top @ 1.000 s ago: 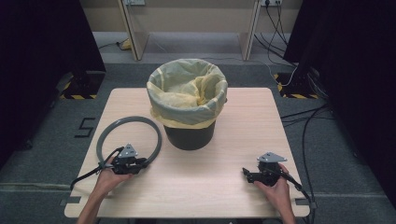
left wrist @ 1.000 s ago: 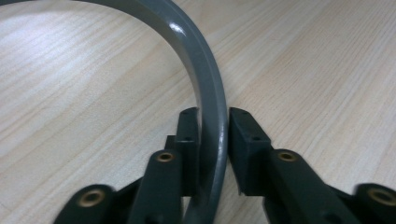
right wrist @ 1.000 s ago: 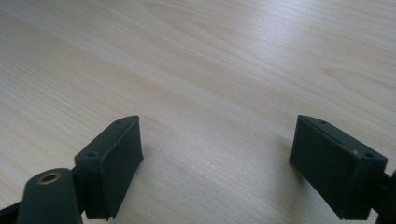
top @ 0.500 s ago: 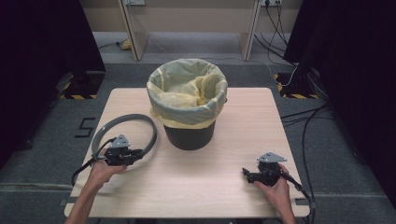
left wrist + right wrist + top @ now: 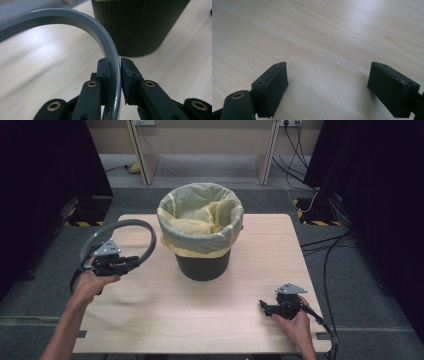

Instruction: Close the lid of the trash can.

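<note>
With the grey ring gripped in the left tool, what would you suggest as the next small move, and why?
Probably carry the grey ring sideways toward the bin until it sits above the yellow liner. The left tool is clamped on the ring's band and holds it clear of the table, beside the bin, whose liner is draped loosely over the rim. The right tool rests open, away from it.

grey ring (image 5: 75, 22) cropped, bin (image 5: 140, 25) top cropped
</note>
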`<move>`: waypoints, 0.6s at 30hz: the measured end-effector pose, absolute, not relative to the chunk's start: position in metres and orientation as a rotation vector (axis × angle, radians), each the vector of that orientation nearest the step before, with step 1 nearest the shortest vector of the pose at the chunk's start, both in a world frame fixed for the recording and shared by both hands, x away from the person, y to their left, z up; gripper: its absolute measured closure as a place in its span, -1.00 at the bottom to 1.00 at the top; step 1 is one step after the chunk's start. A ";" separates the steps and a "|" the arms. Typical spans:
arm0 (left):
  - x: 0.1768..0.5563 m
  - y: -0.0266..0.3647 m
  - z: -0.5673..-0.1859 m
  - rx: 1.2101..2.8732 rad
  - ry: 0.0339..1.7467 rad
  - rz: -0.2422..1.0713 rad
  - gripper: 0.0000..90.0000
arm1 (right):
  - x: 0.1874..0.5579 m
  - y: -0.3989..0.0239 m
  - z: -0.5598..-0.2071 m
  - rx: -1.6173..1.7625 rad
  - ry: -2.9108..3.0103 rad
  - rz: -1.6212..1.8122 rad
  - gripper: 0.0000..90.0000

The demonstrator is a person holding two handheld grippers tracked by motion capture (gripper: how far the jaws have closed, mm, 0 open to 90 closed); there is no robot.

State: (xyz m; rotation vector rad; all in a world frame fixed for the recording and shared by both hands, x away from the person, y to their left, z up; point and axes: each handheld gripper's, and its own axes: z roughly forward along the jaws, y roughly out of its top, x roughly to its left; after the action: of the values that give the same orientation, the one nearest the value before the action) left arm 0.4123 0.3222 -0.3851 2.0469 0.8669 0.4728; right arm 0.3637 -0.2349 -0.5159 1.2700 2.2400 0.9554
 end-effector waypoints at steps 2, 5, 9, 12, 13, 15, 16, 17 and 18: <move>0.415 0.324 -0.368 2.037 0.854 0.494 0.73 | 0.364 -0.235 -0.516 1.269 2.241 0.956 -0.62; 0.420 0.327 -0.344 2.010 0.846 0.525 0.73 | 0.364 -0.235 -0.516 1.268 2.239 0.957 -0.62; 0.427 0.324 -0.314 1.996 0.819 0.563 0.73 | 0.364 -0.235 -0.516 1.265 2.240 0.959 -0.63; 0.432 0.317 -0.294 2.012 0.776 0.605 0.73 | 0.364 -0.235 -0.516 1.266 2.240 0.959 -0.63; 0.434 0.313 -0.286 2.009 0.764 0.608 0.73 | 0.364 -0.235 -0.516 1.266 2.240 0.959 -0.63; 0.437 0.305 -0.276 2.014 0.742 0.612 0.73 | 0.364 -0.235 -0.516 1.266 2.240 0.959 -0.63; 0.438 0.301 -0.271 2.018 0.729 0.612 0.73 | 0.364 -0.235 -0.516 1.266 2.240 0.959 -0.63; 0.439 0.295 -0.265 2.027 0.712 0.618 0.73 | 0.364 -0.235 -0.516 1.266 2.240 0.959 -0.63; 0.440 0.290 -0.261 2.026 0.703 0.618 0.73 | 0.364 -0.235 -0.516 1.267 2.239 0.960 -0.63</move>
State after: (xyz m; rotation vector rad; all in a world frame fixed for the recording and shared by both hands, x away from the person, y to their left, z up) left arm 0.4395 0.2904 -0.2606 2.0263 0.7027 0.6177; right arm 0.3644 -0.2347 -0.5161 1.2668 2.2390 0.9600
